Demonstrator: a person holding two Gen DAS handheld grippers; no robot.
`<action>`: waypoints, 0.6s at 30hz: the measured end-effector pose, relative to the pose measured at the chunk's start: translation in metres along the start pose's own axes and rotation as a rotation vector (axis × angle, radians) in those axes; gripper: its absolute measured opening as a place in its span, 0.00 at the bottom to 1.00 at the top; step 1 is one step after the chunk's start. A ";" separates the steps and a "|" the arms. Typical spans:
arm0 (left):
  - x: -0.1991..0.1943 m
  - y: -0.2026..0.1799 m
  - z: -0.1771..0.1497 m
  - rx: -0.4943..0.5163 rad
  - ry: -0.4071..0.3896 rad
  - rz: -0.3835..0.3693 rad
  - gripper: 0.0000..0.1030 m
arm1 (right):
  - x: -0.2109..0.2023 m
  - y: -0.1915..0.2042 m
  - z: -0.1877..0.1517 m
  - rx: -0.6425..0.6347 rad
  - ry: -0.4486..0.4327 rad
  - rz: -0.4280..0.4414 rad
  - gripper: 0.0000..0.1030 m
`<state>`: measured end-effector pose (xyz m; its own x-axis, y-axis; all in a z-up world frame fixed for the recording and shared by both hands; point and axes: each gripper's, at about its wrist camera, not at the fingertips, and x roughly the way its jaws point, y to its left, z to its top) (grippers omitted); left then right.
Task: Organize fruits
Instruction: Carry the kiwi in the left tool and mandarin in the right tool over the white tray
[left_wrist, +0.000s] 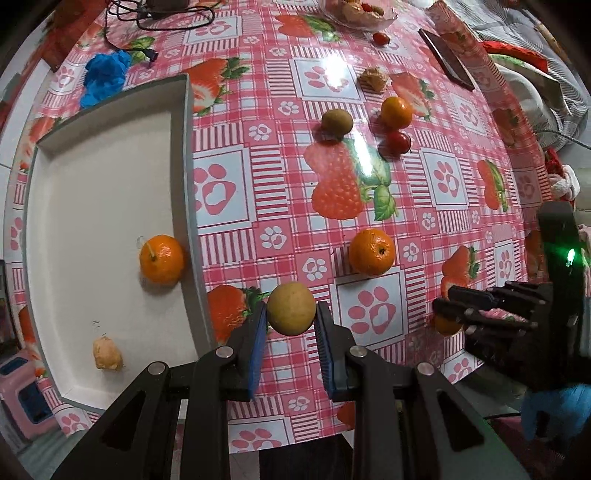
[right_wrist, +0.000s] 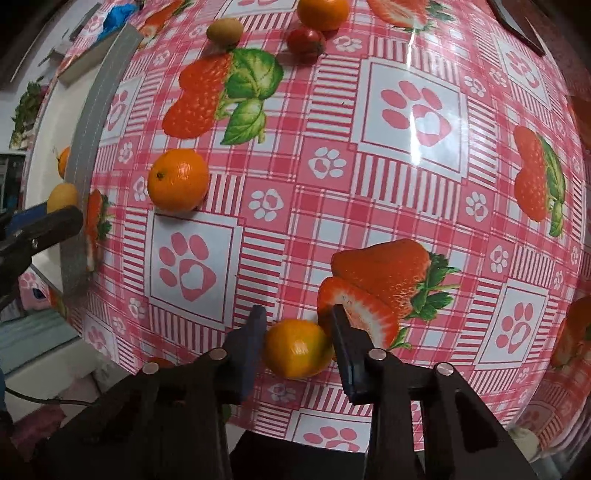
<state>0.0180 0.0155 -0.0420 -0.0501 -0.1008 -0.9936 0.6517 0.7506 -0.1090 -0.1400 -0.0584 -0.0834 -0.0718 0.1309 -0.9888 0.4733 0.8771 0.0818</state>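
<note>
The left gripper clamps a yellow-green fruit just beside the tray. The right gripper pinches a small orange near the tablecloth's near edge. Both fruits look round, light, rather slippery; gripping across the middle seems safest.

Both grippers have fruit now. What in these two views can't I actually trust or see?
- Left wrist view: right gripper hides nearly all of its orange.
- Right wrist view: tray wall hides the tray floor; left gripper is cut off by the left edge.
- Left wrist view: bowl is cropped by the top edge, contents unclear.
</note>
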 end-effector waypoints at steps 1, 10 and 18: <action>-0.001 0.001 0.001 -0.003 -0.002 -0.001 0.27 | -0.004 -0.005 0.001 0.028 -0.010 0.027 0.25; -0.008 0.011 0.000 -0.023 -0.015 -0.006 0.27 | -0.015 -0.024 -0.008 0.065 -0.034 0.055 0.85; -0.009 0.013 -0.005 -0.014 -0.012 0.003 0.27 | 0.004 0.004 -0.015 0.009 0.017 0.034 0.64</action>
<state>0.0227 0.0293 -0.0348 -0.0387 -0.1067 -0.9935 0.6414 0.7598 -0.1065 -0.1512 -0.0477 -0.0847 -0.0701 0.1685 -0.9832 0.4836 0.8678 0.1143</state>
